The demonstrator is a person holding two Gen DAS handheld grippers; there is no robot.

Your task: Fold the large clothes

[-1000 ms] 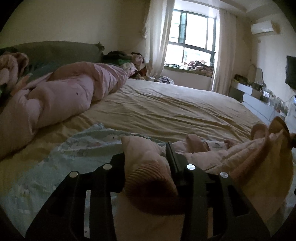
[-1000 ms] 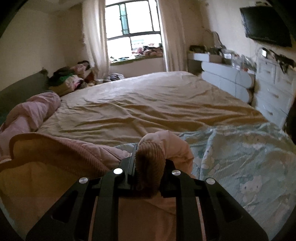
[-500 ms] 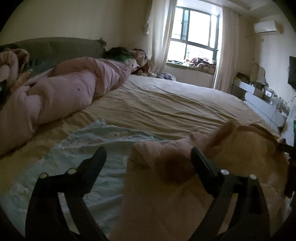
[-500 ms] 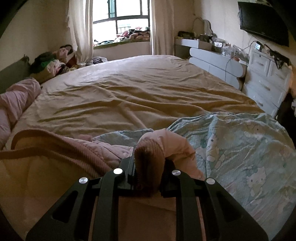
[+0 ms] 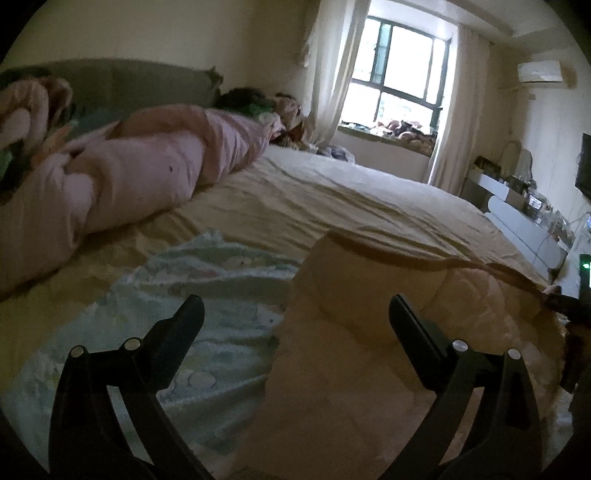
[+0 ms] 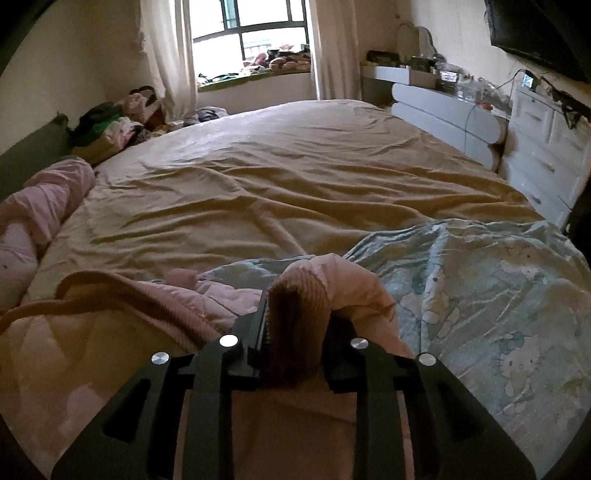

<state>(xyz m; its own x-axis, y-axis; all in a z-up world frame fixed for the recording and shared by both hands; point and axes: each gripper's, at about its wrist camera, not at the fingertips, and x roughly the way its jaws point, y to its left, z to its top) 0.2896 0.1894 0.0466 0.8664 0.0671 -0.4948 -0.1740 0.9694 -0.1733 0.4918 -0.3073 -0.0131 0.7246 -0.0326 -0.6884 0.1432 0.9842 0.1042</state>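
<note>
The left tongs (image 5: 291, 314) have just been opened wide; the pink quilted jacket (image 5: 369, 332) lies free between them. Its ribbed cuff (image 6: 299, 317) is gripped by the right tongs (image 6: 295, 332), whose jaws have just been loosened a little.

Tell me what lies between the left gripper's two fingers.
In the left wrist view the left gripper has just opened wide; a fold of the pink quilted jacket lies loose between its fingers, over the blue cartoon-print sheet.

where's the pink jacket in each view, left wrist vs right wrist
Left wrist: the pink jacket fills the lower centre and right, lying between the wide-open fingers of the left gripper, which have just been opening.
Right wrist: it spreads over the lower left and centre, its ribbed cuff between the fingers of the right gripper, which have just been opening.
Shared landmark: the window beyond the bed.
</note>
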